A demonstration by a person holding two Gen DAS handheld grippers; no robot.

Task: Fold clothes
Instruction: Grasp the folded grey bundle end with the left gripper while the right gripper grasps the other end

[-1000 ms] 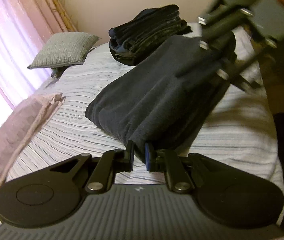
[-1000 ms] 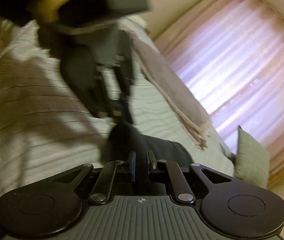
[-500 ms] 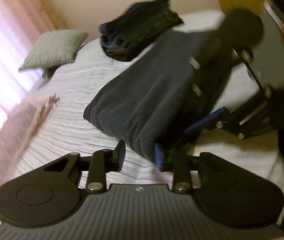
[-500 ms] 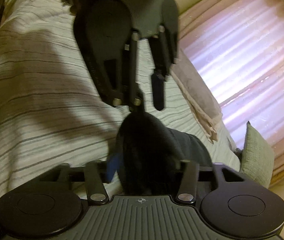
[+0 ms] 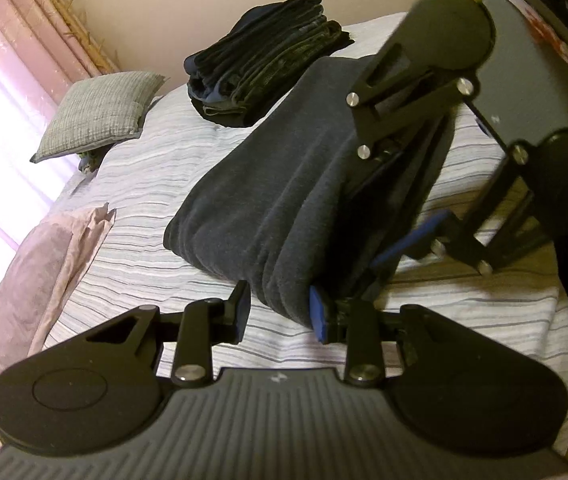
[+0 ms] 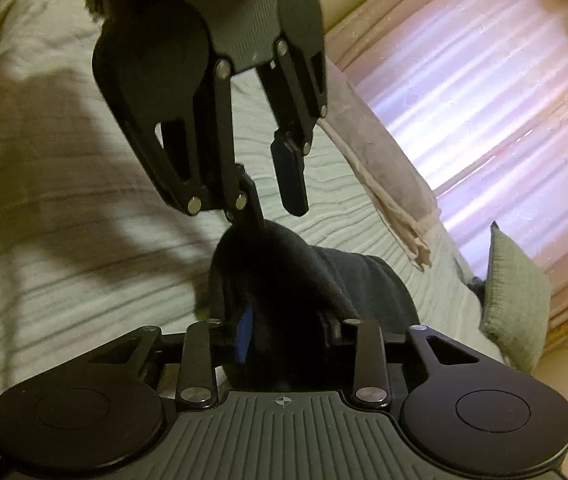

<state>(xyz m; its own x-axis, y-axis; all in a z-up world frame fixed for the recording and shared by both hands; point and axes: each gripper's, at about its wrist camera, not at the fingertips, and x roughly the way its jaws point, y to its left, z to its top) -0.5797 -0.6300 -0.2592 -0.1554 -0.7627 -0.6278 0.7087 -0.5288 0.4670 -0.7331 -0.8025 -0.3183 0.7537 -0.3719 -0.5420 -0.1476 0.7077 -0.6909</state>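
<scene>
Striped bedcover (image 5: 140,184), pale with thin grey lines, fills the mid frame. Grey textured cushion (image 5: 100,114) at upper left of the left wrist view, propped near the bed's far corner. Pink folded blanket (image 5: 32,264) along the lower left edge. Pink curtains (image 6: 483,92) glow with daylight, upper right of the right wrist view. Cream wall (image 5: 156,4) behind.

My left gripper (image 5: 280,312) points down at a slant, its jaws having just opened; the blue-padded finger touches dark cloth, the other stands clear. My right gripper (image 6: 284,332) faces it from the opposite side, its jaws having just narrowed from a wider spread, fingers (image 6: 244,334) either side of the fabric.
</scene>
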